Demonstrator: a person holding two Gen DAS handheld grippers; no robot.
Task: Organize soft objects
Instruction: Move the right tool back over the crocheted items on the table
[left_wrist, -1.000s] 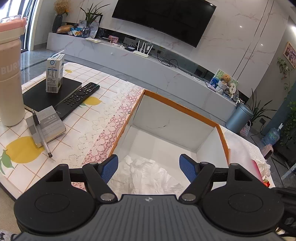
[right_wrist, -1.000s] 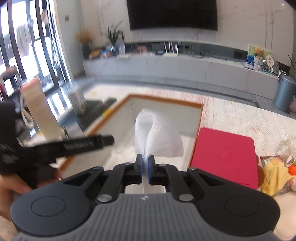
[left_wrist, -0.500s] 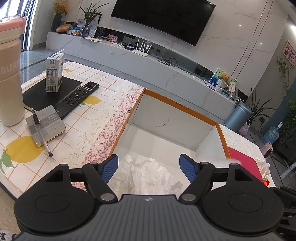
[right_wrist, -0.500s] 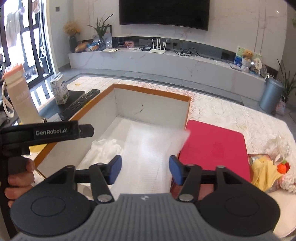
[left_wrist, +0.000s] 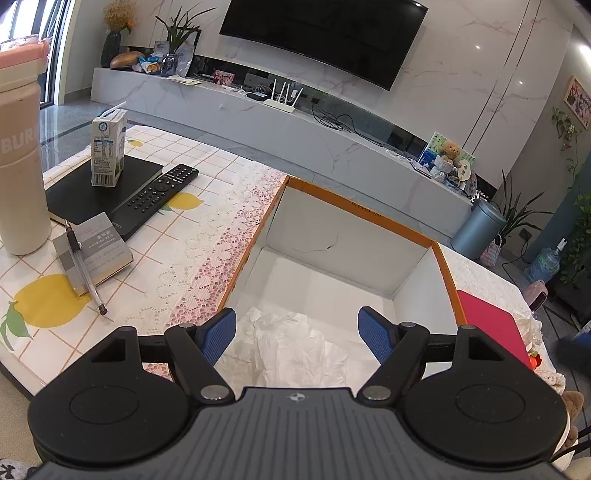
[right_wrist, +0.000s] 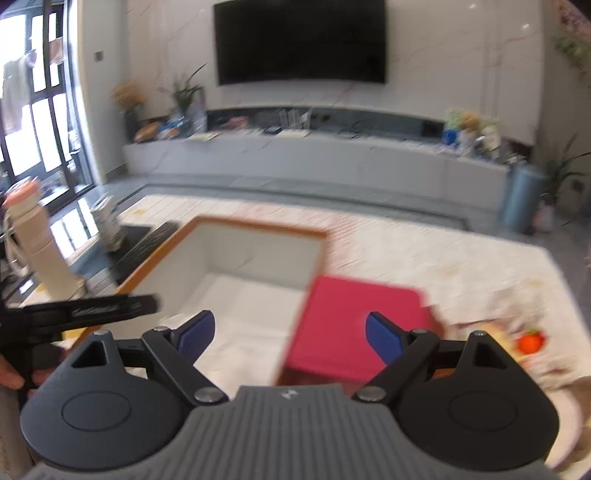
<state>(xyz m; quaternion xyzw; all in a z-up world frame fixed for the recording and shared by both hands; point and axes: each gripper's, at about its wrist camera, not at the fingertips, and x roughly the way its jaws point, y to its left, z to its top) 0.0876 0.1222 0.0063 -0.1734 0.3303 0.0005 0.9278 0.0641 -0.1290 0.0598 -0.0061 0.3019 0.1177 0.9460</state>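
**Both hand-held grippers wide over the box, soft white material inside**

My left hand-held gripper (left_wrist: 297, 334) hangs over the near end of the orange-rimmed box (left_wrist: 354, 208), its blue pads spread wide with nothing pinched between them. Directly under it, on the white floor of the box, lies the crumpled white soft material (left_wrist: 295, 341).

My right hand-held gripper (right_wrist: 290, 336) has just been opening its jaws and now stands wide, nothing between the pads. Its view is blurred. Beyond its fingers I see the box's right wall and the red flat item (right_wrist: 351, 325) lying just beside the box on the bench (right_wrist: 461, 266). A white sheet (right_wrist: 243, 332) lies inside the box, below the left pad; I cannot make out its texture. Farther right on the bench sits a blurred heap of soft things with a small red-orange object (right_wrist: 531, 341).

Left of the box I see a remote control (left_wrist: 157, 194), a black notebook (left_wrist: 74, 188) carrying a milk carton (left_wrist: 107, 149), and a tall tumbler (left_wrist: 20, 147).
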